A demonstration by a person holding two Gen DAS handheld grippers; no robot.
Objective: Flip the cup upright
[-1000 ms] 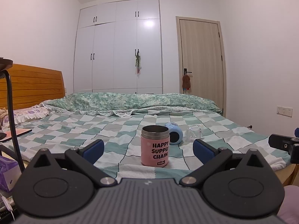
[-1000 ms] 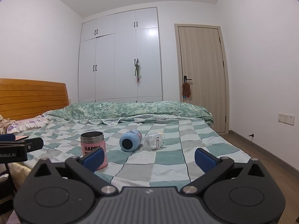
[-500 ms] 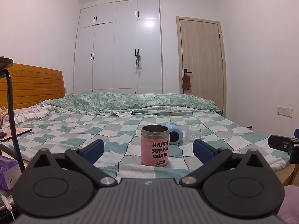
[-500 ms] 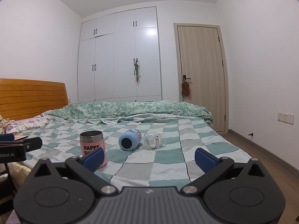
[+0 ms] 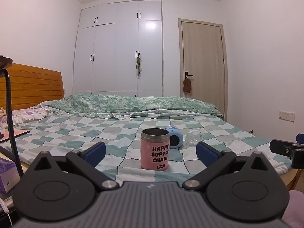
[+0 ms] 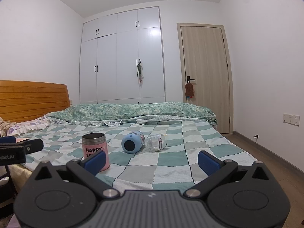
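Observation:
A pink cup (image 5: 154, 149) with a steel rim and "HAPPY SUPPLY CHAIN" lettering stands upright, mouth up, near the bed's front edge; it also shows in the right wrist view (image 6: 95, 151). My left gripper (image 5: 151, 153) is open and empty, just short of the cup, which sits between its blue fingers. My right gripper (image 6: 152, 161) is open and empty, to the right of the cup, its left finger overlapping the cup's lower part in view.
A blue cup (image 6: 133, 141) and a clear plastic bottle (image 6: 155, 142) lie on their sides on the checked bedspread (image 6: 171, 159) behind the pink cup. A rolled green quilt (image 6: 133, 111) lies across the far side. A black stand pole (image 5: 11, 114) rises at left.

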